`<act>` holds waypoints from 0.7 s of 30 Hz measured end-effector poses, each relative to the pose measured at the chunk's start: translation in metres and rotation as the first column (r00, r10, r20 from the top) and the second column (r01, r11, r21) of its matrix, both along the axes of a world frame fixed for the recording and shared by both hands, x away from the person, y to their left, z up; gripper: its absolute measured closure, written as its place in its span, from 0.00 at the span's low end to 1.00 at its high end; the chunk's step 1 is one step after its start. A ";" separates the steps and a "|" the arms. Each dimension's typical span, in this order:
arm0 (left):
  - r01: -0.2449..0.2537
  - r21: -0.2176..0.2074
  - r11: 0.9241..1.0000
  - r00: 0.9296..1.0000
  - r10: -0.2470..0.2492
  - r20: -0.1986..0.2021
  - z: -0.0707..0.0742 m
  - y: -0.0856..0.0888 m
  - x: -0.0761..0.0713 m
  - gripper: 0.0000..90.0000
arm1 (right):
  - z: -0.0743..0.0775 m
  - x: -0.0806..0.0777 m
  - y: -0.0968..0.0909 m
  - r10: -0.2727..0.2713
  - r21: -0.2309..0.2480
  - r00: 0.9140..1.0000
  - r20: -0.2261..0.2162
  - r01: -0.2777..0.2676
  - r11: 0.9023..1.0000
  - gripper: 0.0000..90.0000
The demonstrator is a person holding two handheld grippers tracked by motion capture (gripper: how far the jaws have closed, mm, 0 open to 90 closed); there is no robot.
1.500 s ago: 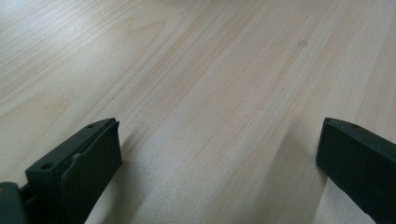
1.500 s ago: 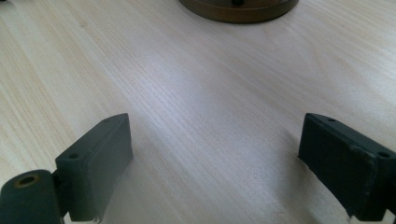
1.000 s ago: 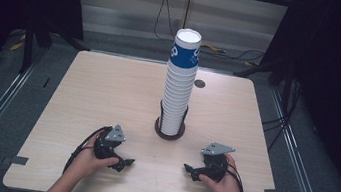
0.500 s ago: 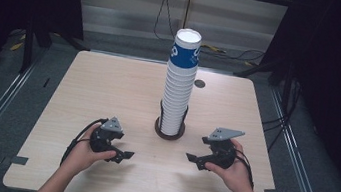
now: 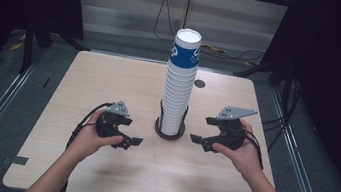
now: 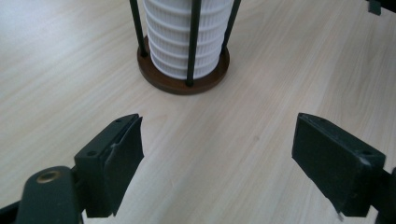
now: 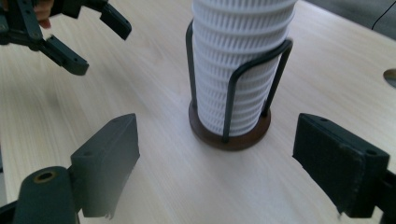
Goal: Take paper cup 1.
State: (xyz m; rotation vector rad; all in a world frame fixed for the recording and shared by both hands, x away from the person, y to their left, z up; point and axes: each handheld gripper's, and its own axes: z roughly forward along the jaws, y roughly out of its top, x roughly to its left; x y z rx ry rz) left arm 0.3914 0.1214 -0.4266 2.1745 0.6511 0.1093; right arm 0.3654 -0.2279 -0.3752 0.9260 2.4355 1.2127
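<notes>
Paper cups, ribbed, nested in a tall cup stack [image 5: 179, 87] standing in the wire holder [image 5: 170, 126] at table centre. Judged light, thin-walled, crushable, top-heavy. Your left gripper [image 5: 128, 139] and right gripper [image 5: 201, 140] flank it, both spread, empty. Pinch the top cup [image 5: 185, 50] gently below its rim.

high view: fixed above the near edge of the table [image 5: 110, 77], facing forward and down, far enough to take in the whole top. left gripper view: low, close over the wood, facing the cup stack [image 6: 187, 32] in its wire holder [image 6: 183, 74]. right gripper view: low, close, facing the same stack from the opposite side. all three views share the stack and holder base.
</notes>
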 end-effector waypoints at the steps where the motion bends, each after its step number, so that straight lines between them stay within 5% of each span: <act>1: 0.002 0.012 1.000 1.000 -0.003 0.007 0.007 -0.001 0.004 0.18 | 0.007 0.003 0.002 0.000 0.006 1.000 0.007 0.000 1.000 0.15; 21: 0.033 0.000 0.999 0.999 -0.033 0.036 0.050 -0.026 0.026 0.18 | 0.065 0.028 0.014 0.011 0.005 0.997 0.076 -0.012 1.000 0.15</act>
